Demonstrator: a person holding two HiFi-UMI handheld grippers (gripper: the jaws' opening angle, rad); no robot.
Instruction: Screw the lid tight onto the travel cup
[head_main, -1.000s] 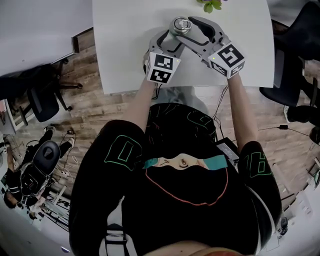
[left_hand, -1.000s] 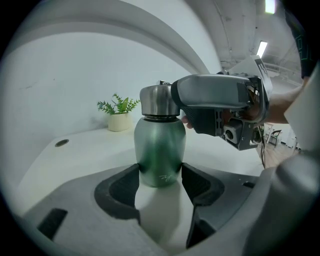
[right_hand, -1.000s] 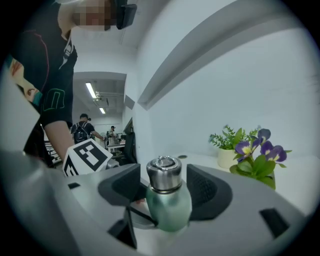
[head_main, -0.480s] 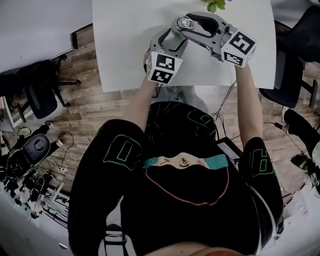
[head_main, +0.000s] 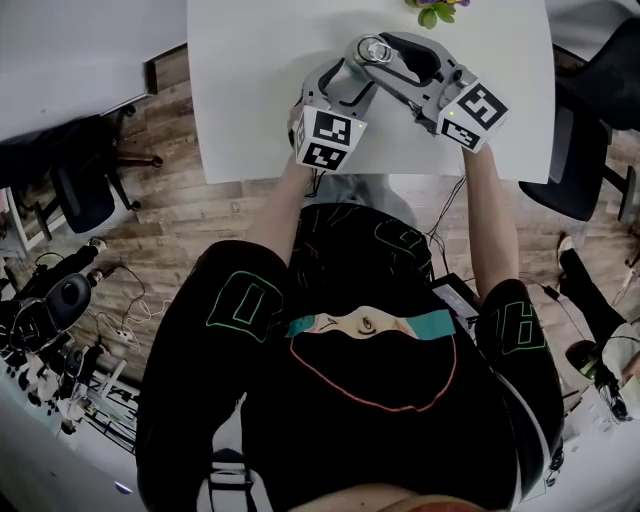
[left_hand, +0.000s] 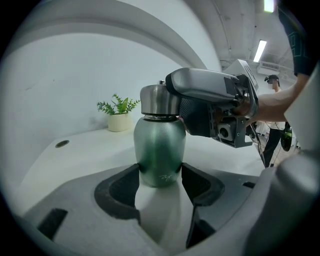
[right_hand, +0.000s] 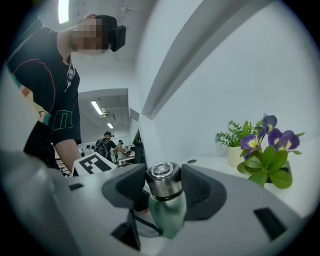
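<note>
Left gripper view: green cup (left_hand: 159, 150), silvery lid (left_hand: 158, 100)

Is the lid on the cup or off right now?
On: the silver metal lid sits squarely on the neck of the upright green metal travel cup. How tightly it is screwed cannot be told.

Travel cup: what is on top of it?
A silver lid sits on the travel cup, gripped by the right gripper, whose jaws have just been closing on it. The lid hides the cup's mouth and inside.
</note>
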